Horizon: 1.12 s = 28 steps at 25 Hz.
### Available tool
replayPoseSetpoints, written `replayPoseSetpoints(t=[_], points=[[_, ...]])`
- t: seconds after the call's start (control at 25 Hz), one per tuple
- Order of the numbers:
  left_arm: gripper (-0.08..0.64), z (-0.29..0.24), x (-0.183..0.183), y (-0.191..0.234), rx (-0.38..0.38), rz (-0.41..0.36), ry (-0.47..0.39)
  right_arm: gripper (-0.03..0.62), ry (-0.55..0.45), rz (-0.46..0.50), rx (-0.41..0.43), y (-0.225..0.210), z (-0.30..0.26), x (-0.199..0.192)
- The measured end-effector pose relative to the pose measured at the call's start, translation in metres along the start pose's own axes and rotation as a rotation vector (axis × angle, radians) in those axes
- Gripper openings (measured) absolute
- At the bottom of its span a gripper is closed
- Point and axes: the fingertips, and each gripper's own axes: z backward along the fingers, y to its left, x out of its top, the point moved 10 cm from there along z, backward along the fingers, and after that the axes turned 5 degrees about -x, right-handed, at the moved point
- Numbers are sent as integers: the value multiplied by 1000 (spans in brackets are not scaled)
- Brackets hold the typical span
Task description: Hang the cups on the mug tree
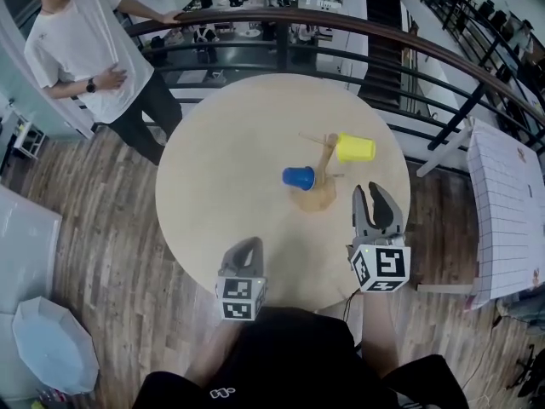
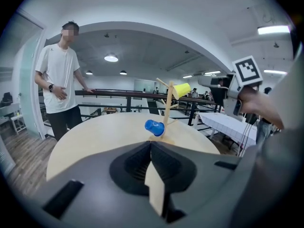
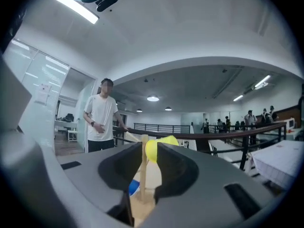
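Mug tree (image 1: 327, 158) ctr of table (image 1: 221, 194), open top round it, railing (image 1: 281, 12) behind

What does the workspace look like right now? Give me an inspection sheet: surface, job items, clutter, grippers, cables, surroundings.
Surface: round wooden table.
Job's things: mug tree upright near the table's middle; blue cup on a lower peg, yellow cup on an upper peg.
Clutter: nothing seen.
Grippers: left gripper shut, empty; right gripper open, empty, short of the tree.
Cables: thin cables hang below the right gripper.
Surroundings: curved railing behind; bystander beside it; white-covered table to the right.
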Motion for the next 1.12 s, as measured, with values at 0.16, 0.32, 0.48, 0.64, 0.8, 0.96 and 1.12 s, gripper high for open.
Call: replayPoseSetpoints(t=[0.16, 0.32, 0.48, 0.64, 0.8, 0.96, 1.12], points=[[12, -3, 5, -2, -4, 2, -21, 39, 120, -75, 74, 22, 19, -36], [12, -5, 7, -6, -15, 0, -37, 18, 175, -46, 139, 50, 34, -58], [12, -7, 8, -6, -23, 5, -51, 17, 196, -46, 150, 60, 38, -69], [12, -7, 9, -6, -26, 7, -57, 15, 189, -32, 157, 60, 35, -67], [14, -8, 9, -9, -26, 5, -55, 15, 190, -32, 157, 55, 35, -67], [12, -4, 7, -6, -17, 8, -51, 15, 193, -36, 167, 59, 36, -68], [12, -4, 7, -8, -17, 4, -45, 15, 194, -38, 172, 57, 36, -67]])
